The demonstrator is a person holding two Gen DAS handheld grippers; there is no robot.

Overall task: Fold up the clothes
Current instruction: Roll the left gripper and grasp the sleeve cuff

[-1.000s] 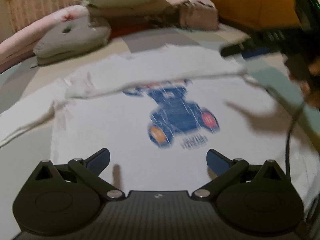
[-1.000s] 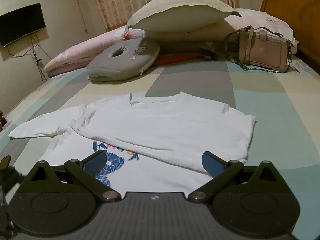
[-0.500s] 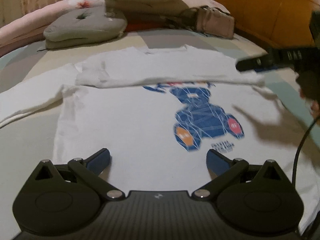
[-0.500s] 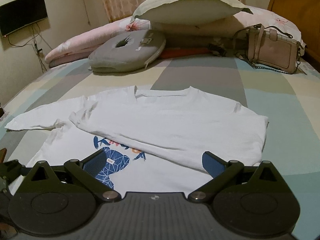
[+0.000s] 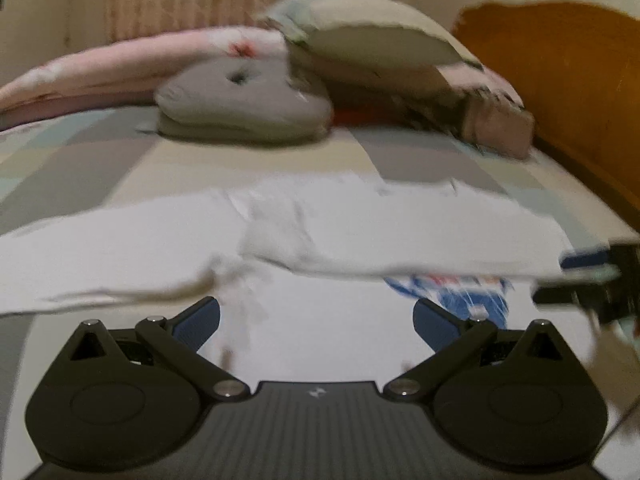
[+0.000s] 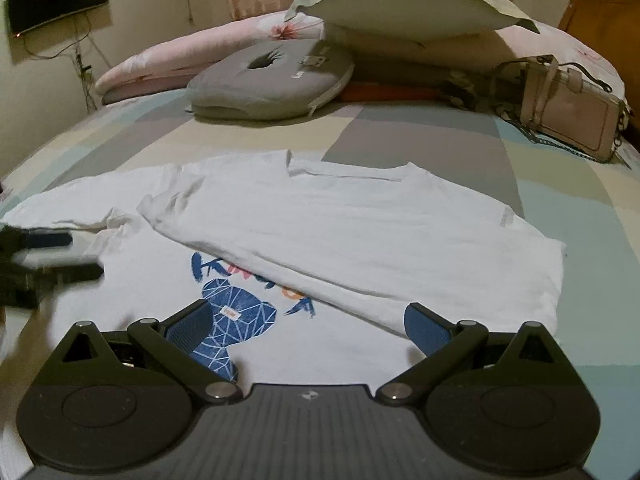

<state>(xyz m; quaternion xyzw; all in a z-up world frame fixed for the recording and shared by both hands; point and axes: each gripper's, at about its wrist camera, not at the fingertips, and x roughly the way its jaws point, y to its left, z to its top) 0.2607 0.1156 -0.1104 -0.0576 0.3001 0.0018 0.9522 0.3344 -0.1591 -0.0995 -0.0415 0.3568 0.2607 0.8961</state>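
Two pillows [image 6: 404, 4], handbag [image 6: 568, 120] beyond shirt [image 6: 360, 232]

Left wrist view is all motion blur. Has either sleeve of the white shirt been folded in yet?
Observer: Yes. The folded sleeve lies across the chest of the white shirt and covers the top of the blue print.
Operator: And the other one?
Observer: The other sleeve lies flat, stretched out to the side. The left hand-held gripper is close to it, open.
Operator: Is the right one holding anything?
Observer: No. The right hand-held gripper is open and empty over the shirt's lower front.
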